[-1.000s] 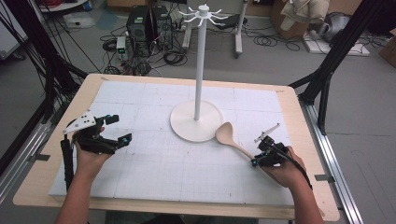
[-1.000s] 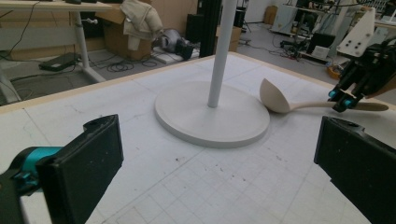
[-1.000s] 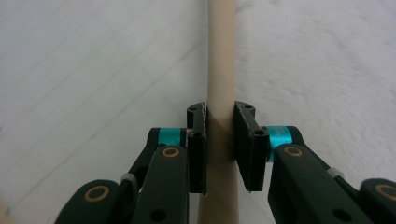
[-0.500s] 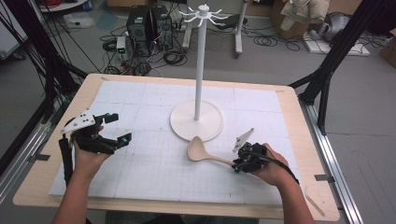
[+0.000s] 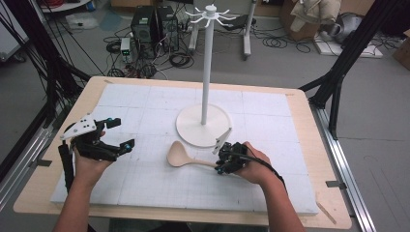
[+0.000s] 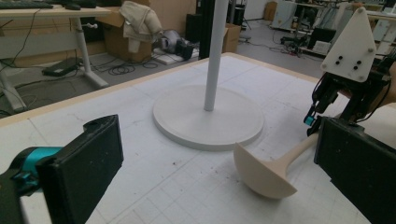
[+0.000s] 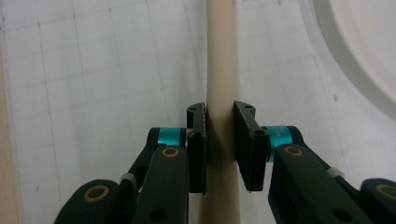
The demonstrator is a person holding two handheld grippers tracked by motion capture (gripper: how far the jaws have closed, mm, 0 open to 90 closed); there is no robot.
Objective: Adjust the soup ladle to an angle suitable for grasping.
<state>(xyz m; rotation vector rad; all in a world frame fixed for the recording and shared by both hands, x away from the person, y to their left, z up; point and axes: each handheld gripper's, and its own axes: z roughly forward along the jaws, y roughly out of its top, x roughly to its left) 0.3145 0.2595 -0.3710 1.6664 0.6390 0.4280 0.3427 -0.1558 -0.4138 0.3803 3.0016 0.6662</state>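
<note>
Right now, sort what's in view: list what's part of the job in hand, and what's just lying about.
In the job:
- wooden ladle, handle clamped in the right claw
- white hook stand, beside the ladle's bowl
- left claw, open, holding nothing

Lying about:
- computer towers and cables on the floor
- cardboard boxes
- small wooden stick on the table's near right corner

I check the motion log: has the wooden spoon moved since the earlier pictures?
Yes. The wooden spoon, held in the right tongs, went leftward and toward the person, past the white stand's base.
</note>
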